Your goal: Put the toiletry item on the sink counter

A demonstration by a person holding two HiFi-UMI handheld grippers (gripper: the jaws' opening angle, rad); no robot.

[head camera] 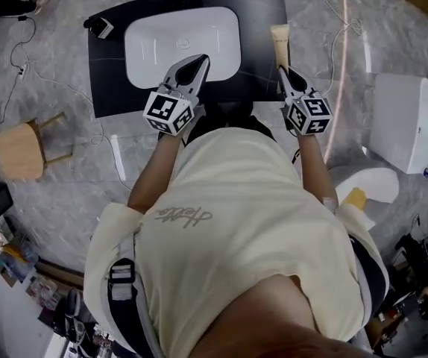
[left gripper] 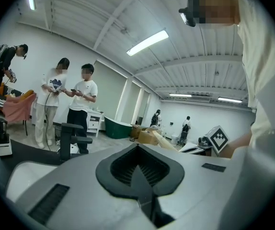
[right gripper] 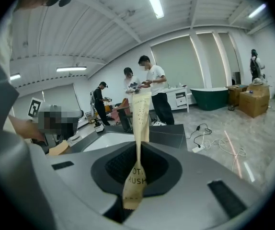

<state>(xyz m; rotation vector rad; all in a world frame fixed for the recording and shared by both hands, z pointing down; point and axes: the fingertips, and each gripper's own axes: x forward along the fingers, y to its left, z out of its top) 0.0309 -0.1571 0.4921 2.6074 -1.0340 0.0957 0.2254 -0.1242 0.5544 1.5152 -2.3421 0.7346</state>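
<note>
A cream-coloured toiletry tube (head camera: 279,42) hangs over the right end of the black sink counter (head camera: 109,80), and my right gripper (head camera: 285,71) is shut on its crimped end. In the right gripper view the tube (right gripper: 140,123) stands up between the pads of the right gripper (right gripper: 135,178), with the counter and white basin behind it. My left gripper (head camera: 197,64) hovers over the front rim of the white basin (head camera: 150,47). In its own view the left gripper (left gripper: 138,170) has its jaws together with nothing between them.
A small dispenser (head camera: 101,27) sits at the counter's left back corner, with a black faucet (left gripper: 73,138) behind the basin. A wooden stool (head camera: 20,149) stands on the floor at left and a white fixture (head camera: 411,121) at right. Cables lie around the counter. Several people (left gripper: 82,107) stand beyond.
</note>
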